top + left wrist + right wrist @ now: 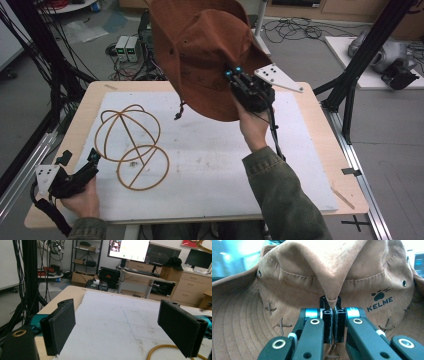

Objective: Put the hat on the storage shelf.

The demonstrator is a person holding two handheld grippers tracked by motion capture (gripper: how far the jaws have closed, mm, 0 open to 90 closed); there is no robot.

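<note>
Two hand-held grippers are at work over the desk (320, 165), which carries a white board (225, 160). The right hand-held gripper (234, 76) is raised above the far middle of the desk, its jaws pressed together on a fold of a brown brimmed hat (200, 50); in the right gripper view the pinched fold (332, 285) rises from between the pads, with the word KELME (380, 304) printed on the crown to its right. The hat hangs in the air, clear of the board, a cord end (178, 116) dangling beneath it. The left hand-held gripper (79, 160) rests low at the near left corner, jaws spread wide with nothing between them. Just right of it, a tan wire hat stand (131, 145) of looped rings sits on the board's left half; a curve of it (160, 348) shows in the left gripper view.
</note>
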